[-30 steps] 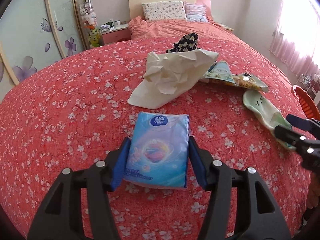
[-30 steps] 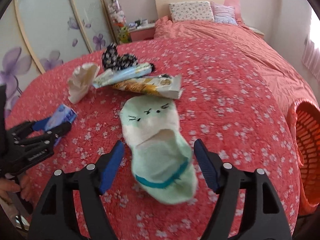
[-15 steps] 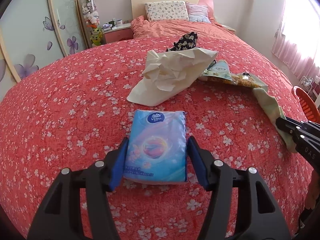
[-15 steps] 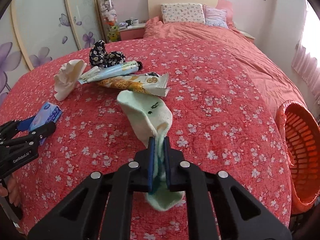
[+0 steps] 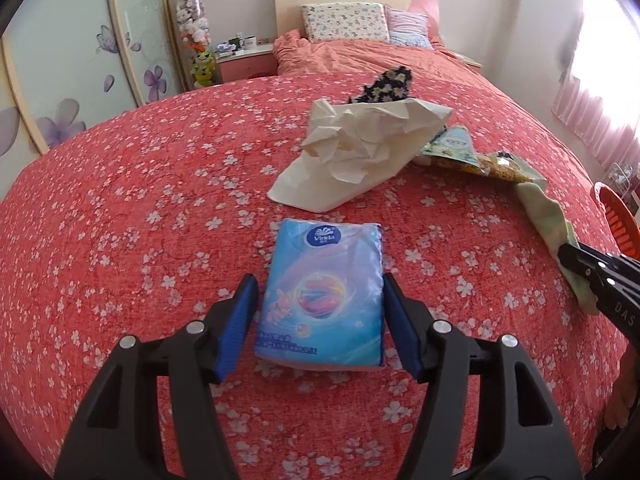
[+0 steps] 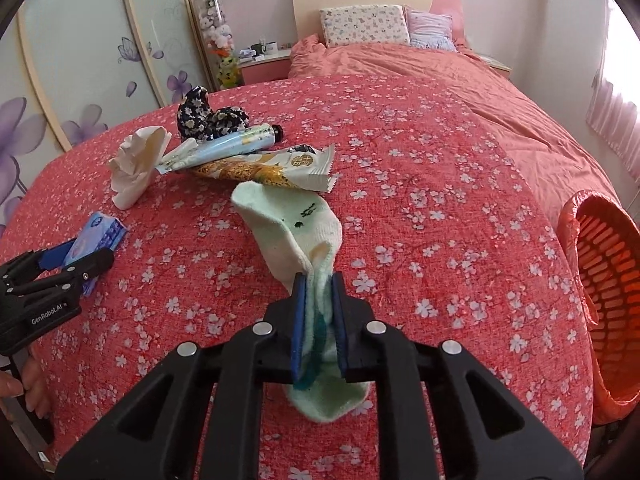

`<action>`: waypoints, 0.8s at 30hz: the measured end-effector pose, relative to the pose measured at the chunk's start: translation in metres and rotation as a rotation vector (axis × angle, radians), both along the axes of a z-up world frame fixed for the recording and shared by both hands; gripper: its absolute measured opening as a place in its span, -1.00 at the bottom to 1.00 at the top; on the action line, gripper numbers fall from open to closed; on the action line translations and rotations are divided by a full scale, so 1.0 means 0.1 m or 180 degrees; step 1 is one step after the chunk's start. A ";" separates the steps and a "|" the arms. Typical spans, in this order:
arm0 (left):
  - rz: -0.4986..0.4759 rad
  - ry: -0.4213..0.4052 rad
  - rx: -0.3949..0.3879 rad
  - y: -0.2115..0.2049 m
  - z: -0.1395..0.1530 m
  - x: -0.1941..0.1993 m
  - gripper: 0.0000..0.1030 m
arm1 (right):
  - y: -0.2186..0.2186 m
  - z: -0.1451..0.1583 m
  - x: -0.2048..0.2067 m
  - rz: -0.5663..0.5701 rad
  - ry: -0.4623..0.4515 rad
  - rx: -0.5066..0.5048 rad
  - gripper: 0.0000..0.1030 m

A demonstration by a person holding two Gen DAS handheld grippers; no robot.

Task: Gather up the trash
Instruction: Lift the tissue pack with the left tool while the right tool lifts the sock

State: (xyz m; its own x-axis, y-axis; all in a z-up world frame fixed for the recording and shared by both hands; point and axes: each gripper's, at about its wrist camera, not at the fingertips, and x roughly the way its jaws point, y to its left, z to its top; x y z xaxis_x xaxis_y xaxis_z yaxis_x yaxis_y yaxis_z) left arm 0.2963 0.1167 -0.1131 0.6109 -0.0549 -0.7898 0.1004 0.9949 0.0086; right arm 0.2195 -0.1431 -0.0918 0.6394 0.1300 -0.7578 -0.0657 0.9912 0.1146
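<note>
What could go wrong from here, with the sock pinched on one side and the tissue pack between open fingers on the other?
1. The right gripper pinches the mint sock only near its cuff; the toe lies against the snack wrapper and may drag it along.
2. A sock is arguably not trash, yet the orange basket is close.
3. The left gripper is open around the tissue pack, which is soft and may crush or squirt out on closing.

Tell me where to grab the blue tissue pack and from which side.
Grip the blue tissue pack across its two long side edges, coming in low from its near short end. It lies flat, lengthwise between the open left tongs, whose pads already flank both sides.
</note>
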 end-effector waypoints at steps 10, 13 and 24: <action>0.0036 0.0011 0.0025 0.04 0.00 0.02 0.29 | -0.02 -0.01 0.00 0.0001 0.0003 0.0042 -0.72; 0.0040 0.0015 0.0013 0.04 0.00 0.02 0.32 | -0.05 -0.01 0.00 0.0004 0.0007 0.0084 -0.71; -0.0073 -0.0016 0.0063 -0.02 -0.01 -0.01 0.14 | -0.05 0.00 0.01 0.0107 0.0001 0.0075 -0.62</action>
State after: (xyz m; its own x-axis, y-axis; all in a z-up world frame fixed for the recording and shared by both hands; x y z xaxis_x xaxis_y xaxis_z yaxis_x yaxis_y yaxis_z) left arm 0.2956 0.1146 -0.1145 0.6137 -0.0532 -0.7877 0.1230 0.9920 0.0289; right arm 0.2202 -0.1485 -0.0921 0.6341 0.1691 -0.7545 -0.0988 0.9855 0.1378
